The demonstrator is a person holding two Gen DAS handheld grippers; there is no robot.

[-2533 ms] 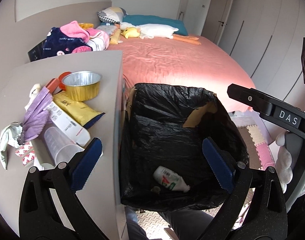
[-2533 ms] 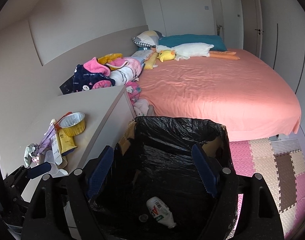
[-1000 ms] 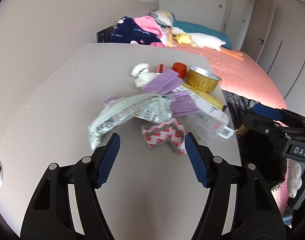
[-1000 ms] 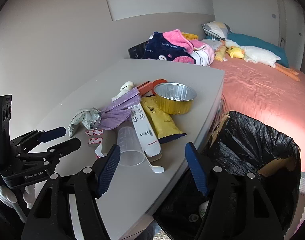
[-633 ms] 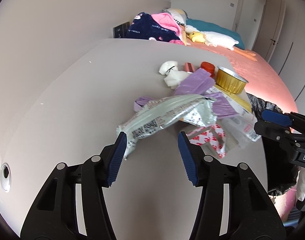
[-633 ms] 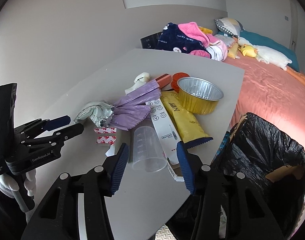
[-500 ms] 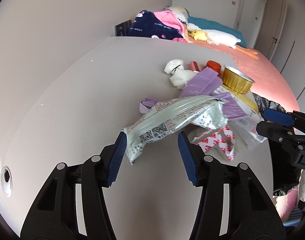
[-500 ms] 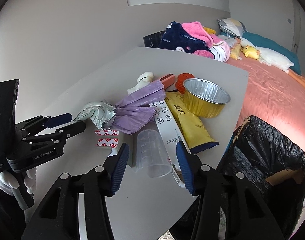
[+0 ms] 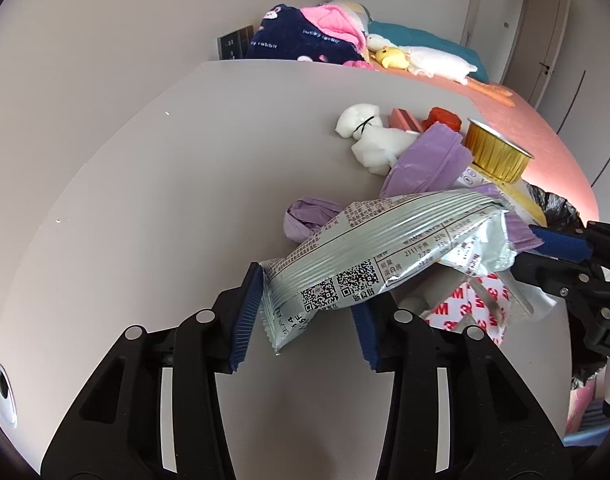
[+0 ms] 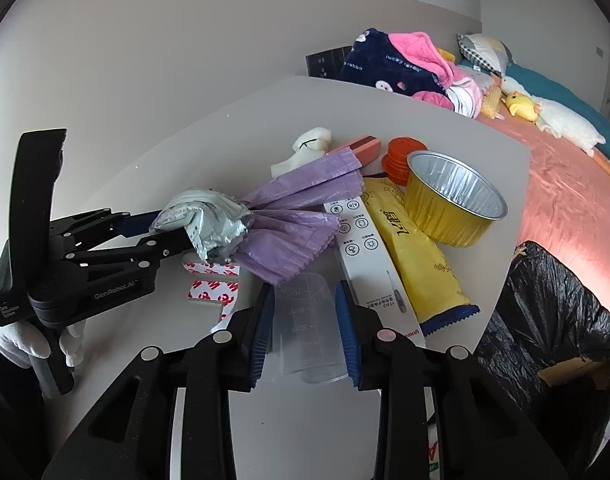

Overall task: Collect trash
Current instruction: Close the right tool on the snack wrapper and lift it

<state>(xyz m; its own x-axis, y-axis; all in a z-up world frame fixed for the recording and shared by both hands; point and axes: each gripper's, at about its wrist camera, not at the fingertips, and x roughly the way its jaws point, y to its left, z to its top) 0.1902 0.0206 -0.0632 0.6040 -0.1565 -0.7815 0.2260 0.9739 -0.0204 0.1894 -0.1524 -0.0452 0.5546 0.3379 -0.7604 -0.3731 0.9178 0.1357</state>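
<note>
A pile of trash lies on a grey table [image 9: 153, 184]. My left gripper [image 9: 303, 316] has its jaws on both sides of the near end of a silver snack wrapper [image 9: 385, 248], still a little apart from it; the wrapper also shows in the right wrist view [image 10: 205, 220]. My right gripper [image 10: 305, 324] has closed around a clear plastic measuring cup [image 10: 305, 320] lying on its side, both pads against its walls. A black-lined trash bin [image 10: 553, 320] stands off the table's right edge.
On the table are a purple plastic bag [image 10: 301, 208], a white box [image 10: 369, 256], a yellow packet [image 10: 417, 256], a gold foil cup [image 10: 453, 200], an orange lid [image 10: 405, 152], white foam [image 10: 305, 148] and red-printed tape backing [image 10: 213, 284]. A bed [image 10: 565, 184] lies behind.
Both grippers swung from over the bin to the table. The left closed in around the wrapper's end. The right moved onto the measuring cup and narrowed onto it.
</note>
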